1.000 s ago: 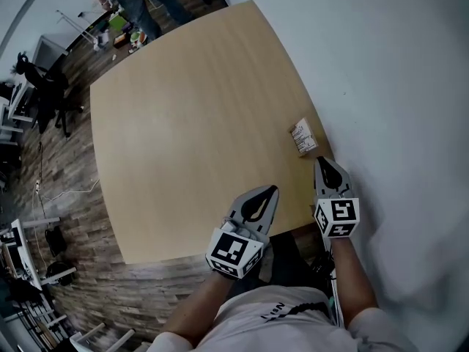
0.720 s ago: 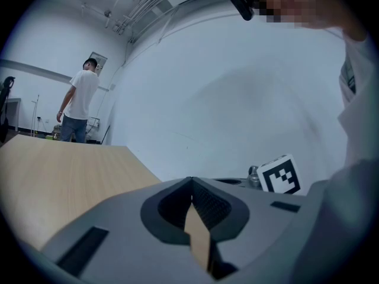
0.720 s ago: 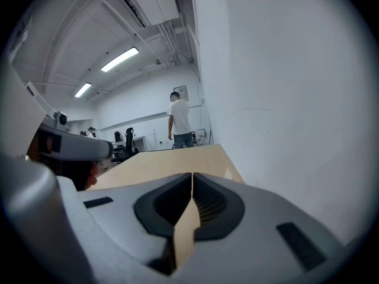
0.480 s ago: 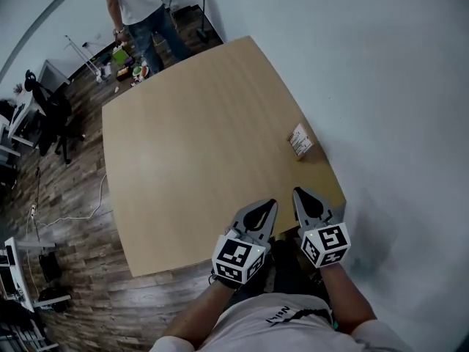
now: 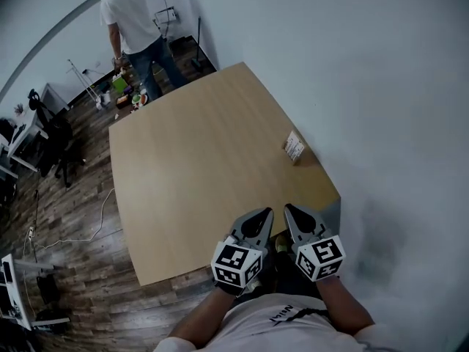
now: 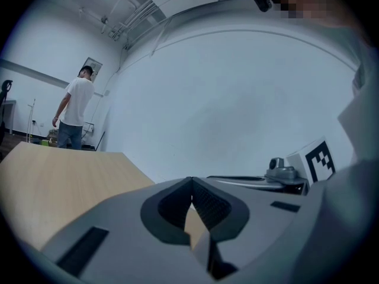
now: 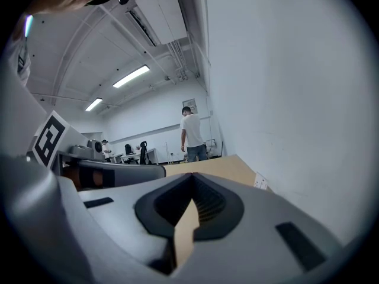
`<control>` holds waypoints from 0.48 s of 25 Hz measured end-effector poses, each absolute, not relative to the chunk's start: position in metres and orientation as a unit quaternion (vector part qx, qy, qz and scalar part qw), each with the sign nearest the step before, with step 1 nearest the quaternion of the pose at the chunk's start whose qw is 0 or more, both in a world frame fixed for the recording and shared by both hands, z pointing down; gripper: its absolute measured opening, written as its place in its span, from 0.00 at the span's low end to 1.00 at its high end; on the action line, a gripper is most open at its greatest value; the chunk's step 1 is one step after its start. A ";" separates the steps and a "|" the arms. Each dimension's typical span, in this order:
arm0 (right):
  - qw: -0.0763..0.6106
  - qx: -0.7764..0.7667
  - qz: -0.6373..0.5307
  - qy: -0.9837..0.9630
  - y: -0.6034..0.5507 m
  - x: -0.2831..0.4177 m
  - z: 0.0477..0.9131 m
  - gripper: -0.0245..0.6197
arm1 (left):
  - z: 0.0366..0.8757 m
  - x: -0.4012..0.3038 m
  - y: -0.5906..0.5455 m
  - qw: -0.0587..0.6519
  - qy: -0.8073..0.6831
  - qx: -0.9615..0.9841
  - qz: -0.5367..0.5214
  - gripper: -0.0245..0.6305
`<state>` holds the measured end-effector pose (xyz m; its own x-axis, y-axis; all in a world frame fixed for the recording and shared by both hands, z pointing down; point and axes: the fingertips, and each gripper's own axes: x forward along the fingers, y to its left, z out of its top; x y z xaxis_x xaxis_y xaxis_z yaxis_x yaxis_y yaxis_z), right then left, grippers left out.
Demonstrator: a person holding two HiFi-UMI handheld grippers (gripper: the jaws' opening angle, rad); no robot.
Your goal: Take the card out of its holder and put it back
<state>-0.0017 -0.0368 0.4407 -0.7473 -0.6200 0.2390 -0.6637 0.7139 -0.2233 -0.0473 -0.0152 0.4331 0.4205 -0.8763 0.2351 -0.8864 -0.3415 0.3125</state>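
1. The left claw (image 5: 258, 220) has its jaws pressed together tip to tip with nothing between them. It hangs over the near edge of the surface (image 5: 190, 160), close to the near right corner.
2. The right claw (image 5: 294, 217) is likewise pressed together and empty. It sits just beside the left one at that corner, and both point towards the far edge.
3. The card holder (image 5: 294, 147) is a small white printed piece at the right edge of the surface, hard against the wall (image 5: 366, 86). It lies well apart from both claws, farther along that edge. It is too small to tell the card from the holder, or whether the card sits inside.
4. A person (image 5: 135, 20) stands beyond the far corner, taking no part.
5. Step in hand, as a judgement: neither claw is at work on the holder. Two empty, closed claws drawn near the body fit a stage where the card waits to be pulled. They fit equally a stage where it has gone back in.
6. Any further work on the holder would call for a reach along the right edge. The jaws would have to spread before meeting the thin card, with the wall crowding that side.
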 end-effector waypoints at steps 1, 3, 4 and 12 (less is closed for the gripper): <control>0.074 0.348 0.146 -0.923 -0.032 -0.003 0.437 0.06 | 0.429 -0.047 -0.012 0.197 -0.536 0.820 0.010 0.06; 0.074 0.350 0.141 -0.923 -0.026 -0.005 0.429 0.06 | 0.422 -0.047 -0.006 0.194 -0.535 0.822 0.005 0.06; 0.073 0.350 0.138 -0.924 -0.023 -0.006 0.425 0.06 | 0.418 -0.048 -0.004 0.192 -0.534 0.823 0.003 0.06; 0.061 0.352 0.116 -0.927 -0.015 -0.006 0.391 0.06 | 0.389 -0.050 0.002 0.174 -0.536 0.826 -0.010 0.06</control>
